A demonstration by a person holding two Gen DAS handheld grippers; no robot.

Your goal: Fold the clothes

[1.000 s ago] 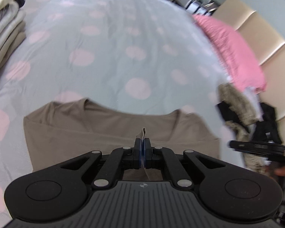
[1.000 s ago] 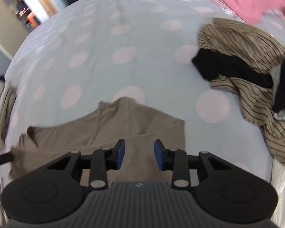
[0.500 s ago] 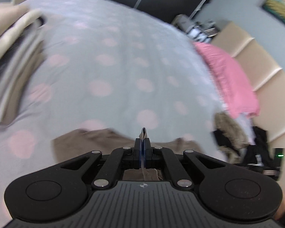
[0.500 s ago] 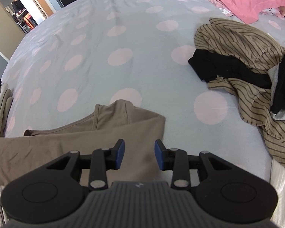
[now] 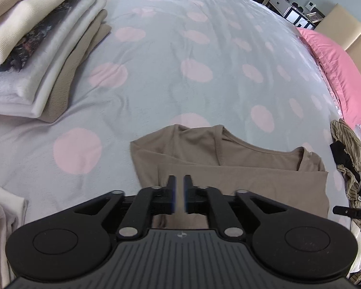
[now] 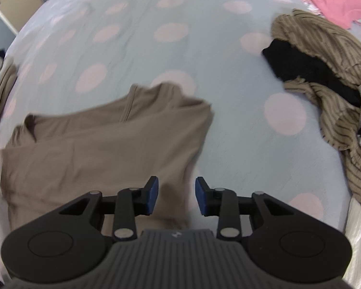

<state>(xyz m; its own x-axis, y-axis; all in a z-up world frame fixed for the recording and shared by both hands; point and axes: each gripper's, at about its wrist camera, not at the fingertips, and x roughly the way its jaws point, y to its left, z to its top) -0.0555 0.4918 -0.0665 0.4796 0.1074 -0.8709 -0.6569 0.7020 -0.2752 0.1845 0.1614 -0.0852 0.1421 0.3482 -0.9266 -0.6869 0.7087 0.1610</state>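
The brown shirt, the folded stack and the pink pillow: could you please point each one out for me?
brown shirt (image 6: pixel 103 149): right wrist view, flat middle of the body.
folded stack (image 5: pixel 36 55): left wrist view, white layer in the pile's side.
pink pillow (image 5: pixel 337 72): left wrist view, top face.

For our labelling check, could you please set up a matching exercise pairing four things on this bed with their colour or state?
Things:
1. shirt under the grippers
2. pillow
3. stack at far left
4. striped garment

States:
A. crumpled heap
B. pink
C. plain brown, lying flat
D. neatly folded pile

Pairs: 1-C, 2-B, 3-D, 4-A
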